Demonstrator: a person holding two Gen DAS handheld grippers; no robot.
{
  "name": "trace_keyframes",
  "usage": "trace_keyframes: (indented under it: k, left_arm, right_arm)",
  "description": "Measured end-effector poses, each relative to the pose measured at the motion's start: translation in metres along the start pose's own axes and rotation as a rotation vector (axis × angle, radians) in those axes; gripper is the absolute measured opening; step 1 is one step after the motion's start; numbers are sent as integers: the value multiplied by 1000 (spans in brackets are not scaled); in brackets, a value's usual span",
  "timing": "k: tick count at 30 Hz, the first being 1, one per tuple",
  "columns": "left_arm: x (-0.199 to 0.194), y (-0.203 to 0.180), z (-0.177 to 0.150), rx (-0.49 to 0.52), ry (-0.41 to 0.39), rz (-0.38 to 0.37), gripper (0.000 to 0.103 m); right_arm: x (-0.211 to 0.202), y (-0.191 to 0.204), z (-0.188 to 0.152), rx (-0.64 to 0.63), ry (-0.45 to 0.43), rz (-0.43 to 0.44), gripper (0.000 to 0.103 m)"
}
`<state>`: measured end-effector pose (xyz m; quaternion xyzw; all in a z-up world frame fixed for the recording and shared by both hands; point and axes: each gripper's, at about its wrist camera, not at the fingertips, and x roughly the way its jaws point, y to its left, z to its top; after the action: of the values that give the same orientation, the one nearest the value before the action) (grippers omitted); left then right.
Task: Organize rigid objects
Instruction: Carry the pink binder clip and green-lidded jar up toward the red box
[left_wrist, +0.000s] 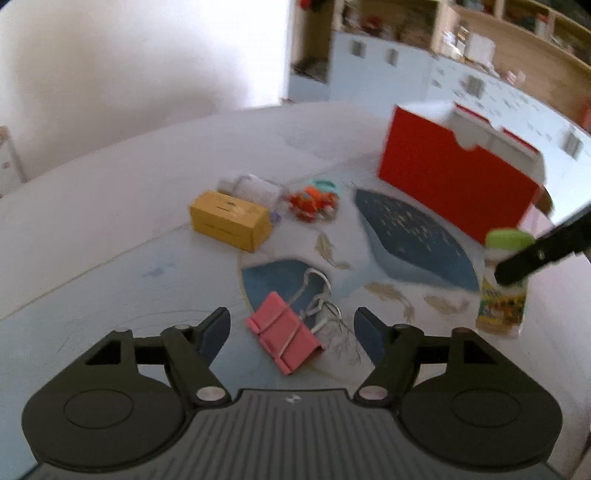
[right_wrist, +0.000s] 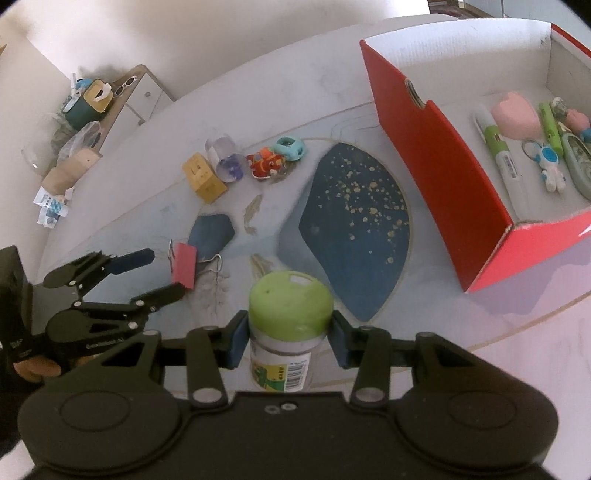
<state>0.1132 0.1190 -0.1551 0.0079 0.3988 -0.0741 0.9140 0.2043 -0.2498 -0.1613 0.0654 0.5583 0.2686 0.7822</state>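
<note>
On the table (left_wrist: 110, 206), left wrist view: left gripper (left_wrist: 291, 328) hovers low with jaws spread wide, pink binder clip (left_wrist: 282, 330) lying flat between the 2 fingertips but not touched. Far of it sit a yellow box (left_wrist: 229, 219), a clear jar (left_wrist: 251, 188) on its side, a red toy (left_wrist: 312, 203) and a teal toy (left_wrist: 325, 184). Red bin (left_wrist: 454, 177) stands far right. Green-capped bottle (left_wrist: 502, 284) is upright at the right, with 1 black finger of the other gripper across it. Frame is blurred.

Right wrist view: right gripper (right_wrist: 290, 338) has jaws spread around the bottle (right_wrist: 288, 325), 1 pad on each side just below the green cap; a small gap shows on the right side, so no firm pinch yet. Bin (right_wrist: 443, 166) is far right, already holding markers, a pink piece and a keychain figure. Left gripper (right_wrist: 162, 273) shows at near left, straddling the clip (right_wrist: 183, 265).

Step, as I judge it: 2 pickups being set up at once. Next calls for closing on bottle and clip, lifting, then carrying right into the bin.
</note>
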Motion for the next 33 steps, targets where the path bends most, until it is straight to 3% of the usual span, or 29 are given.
trace_keyframes:
  k: [6, 14, 19, 21, 23, 33]
  left_arm:
    - [15, -1, -3, 223, 63, -19, 74]
    - [31, 9, 1, 302, 93, -70, 74]
    - [40, 15, 8, 285, 87, -115, 70]
    - [42, 18, 11, 263, 75, -131, 56]
    - [42, 17, 13, 259, 64, -127, 51]
    - [44, 9, 17, 153, 65, -60, 50]
  right_arm:
    - [0, 2, -1, 3, 5, -16, 44]
    - [2, 1, 2, 28, 9, -27, 44]
    - [3, -2, 4, 44, 7, -34, 44]
    - [3, -4, 5, 51, 5, -39, 44]
    - [4, -5, 6, 57, 5, -40, 44]
    - [-2, 0, 11, 27, -13, -41, 44]
